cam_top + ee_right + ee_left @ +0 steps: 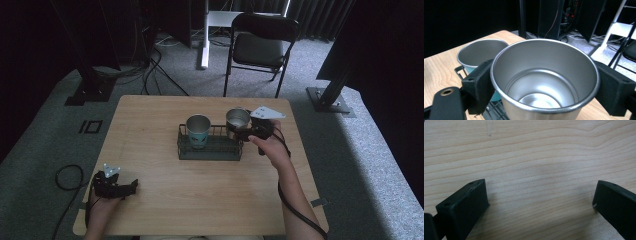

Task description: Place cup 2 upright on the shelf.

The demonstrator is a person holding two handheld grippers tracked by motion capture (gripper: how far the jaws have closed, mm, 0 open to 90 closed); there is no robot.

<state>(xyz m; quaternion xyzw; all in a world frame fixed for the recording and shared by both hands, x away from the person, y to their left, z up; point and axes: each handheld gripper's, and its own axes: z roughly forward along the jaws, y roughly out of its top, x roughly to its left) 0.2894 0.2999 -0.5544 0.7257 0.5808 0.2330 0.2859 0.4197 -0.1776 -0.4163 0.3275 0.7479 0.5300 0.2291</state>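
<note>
A dark wire rack (210,148) sits mid-table. A teal steel cup (198,131) stands upright in its left half; its rim also shows in the right gripper view (481,51). My right gripper (239,131) is shut on a plain steel cup (237,120), held upright over the rack's right end. In the right gripper view this steel cup (544,80) sits between the two black jaws, empty inside. My left gripper (131,186) rests on the table's near left corner, open, with bare wood (536,170) between its jaws.
The wooden table (150,115) has free surface around the rack. A black folding chair (260,47) stands beyond the far edge. Dark stands and cables (150,70) lie on the grey carpet behind.
</note>
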